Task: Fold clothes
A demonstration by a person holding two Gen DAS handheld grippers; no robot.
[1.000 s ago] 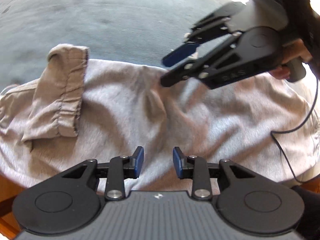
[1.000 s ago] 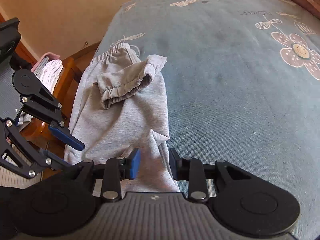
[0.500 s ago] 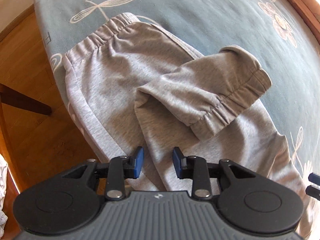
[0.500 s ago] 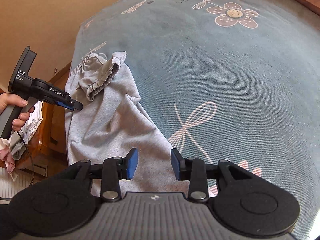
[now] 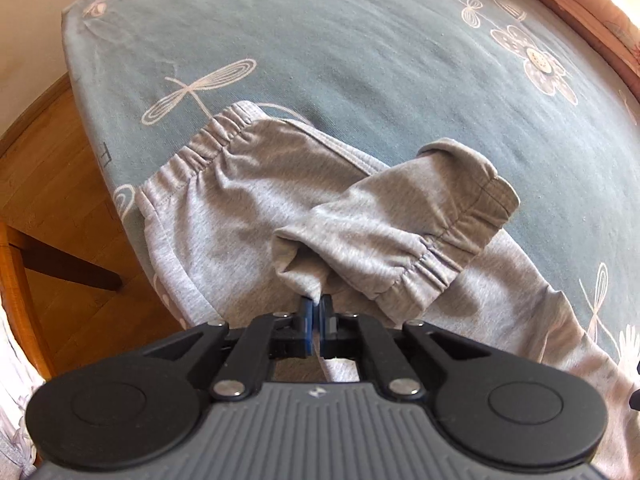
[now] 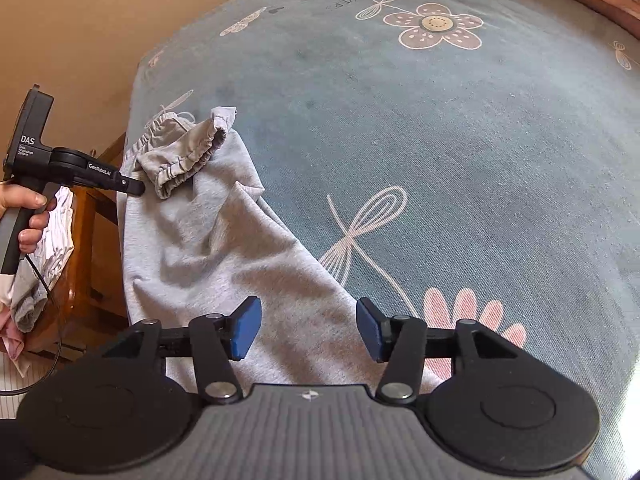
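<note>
1. At the far left, a hand (image 6: 28, 216) grips the handle of the left gripper (image 6: 136, 189), with a black cable hanging below it. Behind it sits a wooden chair (image 6: 86, 216) carrying a pile of pale laundry (image 6: 48, 248).

2. The left gripper (image 5: 316, 312) points steeply down at the grey sweatpants (image 5: 224, 208). Its jaws have just closed and now pinch a small fold of grey fabric at the near corner of the folded-over leg; the blue pads (image 5: 307, 320) stand almost together with cloth between them.

3. The sweatpants (image 6: 192, 248) lie along the left edge of the blue bedspread (image 6: 440, 140), waistband (image 5: 200, 148) at the far left end. One leg is doubled back over the body of the garment, its elastic cuff (image 5: 440, 256) lying on top, open end toward the right.

4. The right gripper (image 6: 308, 328) hovers over the near end of the sweatpants. Its jaws have just been widening and now stand apart, blue pads (image 6: 244, 328) clear of the cloth, nothing between them but the fabric lying below.

5. To the right, the bedspread shows printed flowers (image 6: 434, 24) and dragonflies (image 6: 360, 224). A wooden bed rail (image 5: 560, 20) borders its far right edge.
</note>
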